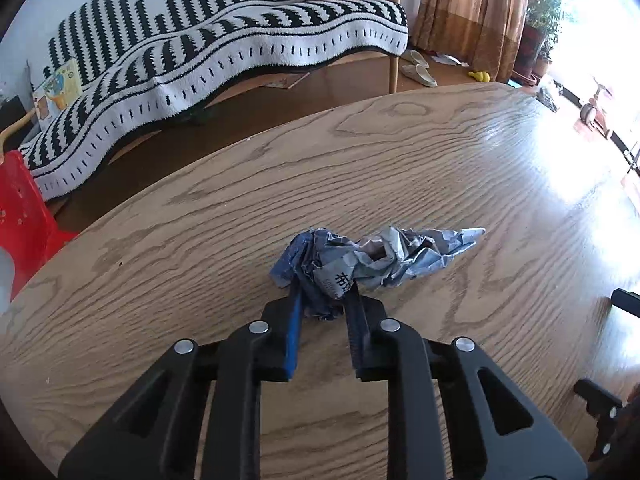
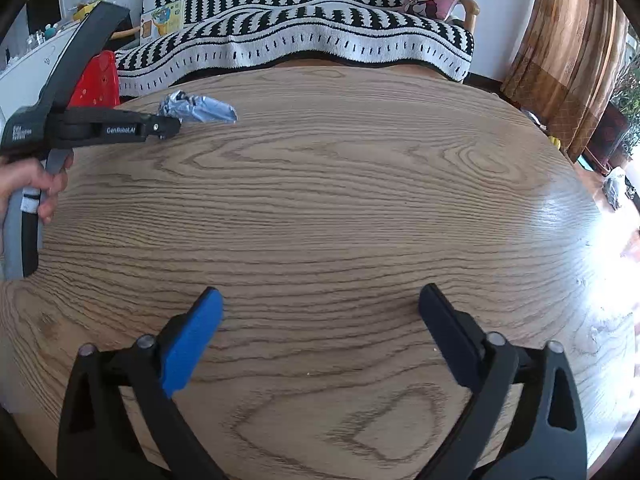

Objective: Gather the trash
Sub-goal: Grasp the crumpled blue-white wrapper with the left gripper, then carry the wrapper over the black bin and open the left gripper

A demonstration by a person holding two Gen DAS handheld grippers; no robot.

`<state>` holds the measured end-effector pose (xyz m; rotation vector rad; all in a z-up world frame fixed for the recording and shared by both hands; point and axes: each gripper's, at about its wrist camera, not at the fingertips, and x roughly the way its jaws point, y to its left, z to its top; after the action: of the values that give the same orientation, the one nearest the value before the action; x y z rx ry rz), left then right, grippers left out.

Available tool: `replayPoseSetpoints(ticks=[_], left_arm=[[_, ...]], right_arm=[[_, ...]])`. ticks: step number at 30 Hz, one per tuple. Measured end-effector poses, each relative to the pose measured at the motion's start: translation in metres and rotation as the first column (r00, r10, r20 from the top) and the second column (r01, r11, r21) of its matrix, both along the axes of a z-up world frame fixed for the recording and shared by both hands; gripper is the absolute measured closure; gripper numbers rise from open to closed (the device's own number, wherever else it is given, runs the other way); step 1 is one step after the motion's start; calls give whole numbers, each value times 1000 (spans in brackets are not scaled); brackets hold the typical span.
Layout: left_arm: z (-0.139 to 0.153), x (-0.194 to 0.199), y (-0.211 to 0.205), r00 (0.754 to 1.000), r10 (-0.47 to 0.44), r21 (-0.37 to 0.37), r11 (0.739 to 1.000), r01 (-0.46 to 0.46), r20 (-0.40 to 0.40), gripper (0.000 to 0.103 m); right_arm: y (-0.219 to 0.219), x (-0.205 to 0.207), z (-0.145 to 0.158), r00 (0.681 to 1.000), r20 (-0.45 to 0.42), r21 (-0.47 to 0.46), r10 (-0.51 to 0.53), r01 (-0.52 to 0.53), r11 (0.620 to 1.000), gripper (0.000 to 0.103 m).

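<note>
A crumpled blue and white wrapper [image 1: 376,258] lies on the wooden table [image 1: 460,168]. My left gripper [image 1: 325,294] is shut on the wrapper's near end, which bunches between the blue pad and the dark pad. The rest of the wrapper trails off to the right on the table top. In the right wrist view the same wrapper [image 2: 200,109] shows at the far left of the table [image 2: 340,208], with the left gripper [image 2: 170,126] at its near end and a hand on the grey handle. My right gripper [image 2: 320,298] hovers open above bare wood, nothing between its fingers.
A sofa with a black and white striped throw [image 1: 224,52] stands beyond the table's far edge. A red plastic stool [image 1: 24,204] sits at the left. Curtains [image 1: 476,12], potted plants and slippers [image 1: 418,72] are on the floor at the right.
</note>
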<state>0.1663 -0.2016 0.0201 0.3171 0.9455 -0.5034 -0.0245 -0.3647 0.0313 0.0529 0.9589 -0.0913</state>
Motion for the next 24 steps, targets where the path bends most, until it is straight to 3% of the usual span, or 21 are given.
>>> replayPoseSetpoints(ticks=[2,5,11,16,20,24], left_arm=[[0,-3,2,1000,15,-14,1000,-15,-4,85],[1,-11,4,1000,22,-16,1000,-22,-17,85],[14,-38,12,1000,13,-16,1000,-14,-22,85],[45,-75,15,1000,-18,-11,1000,18,11,85],[74,-117,7,996,-75,-15,997,76,46,85],[101,-167,-10,984,-158,-39,986,162,84,85]], right_arm=[[1,-3,4,1000,26,-12,-4,4,1000,57],[4,-9,6,999,36,-30,1,0,1000,88],[-3,-21,10,999,30,51,-22,20,999,96],[-6,-44,32,993,93,98,-70,61,993,98],[-24,-88,58,965,196,146,-176,148,978,98],[-53,-145,63,947,203,177,-250,215,960,98]])
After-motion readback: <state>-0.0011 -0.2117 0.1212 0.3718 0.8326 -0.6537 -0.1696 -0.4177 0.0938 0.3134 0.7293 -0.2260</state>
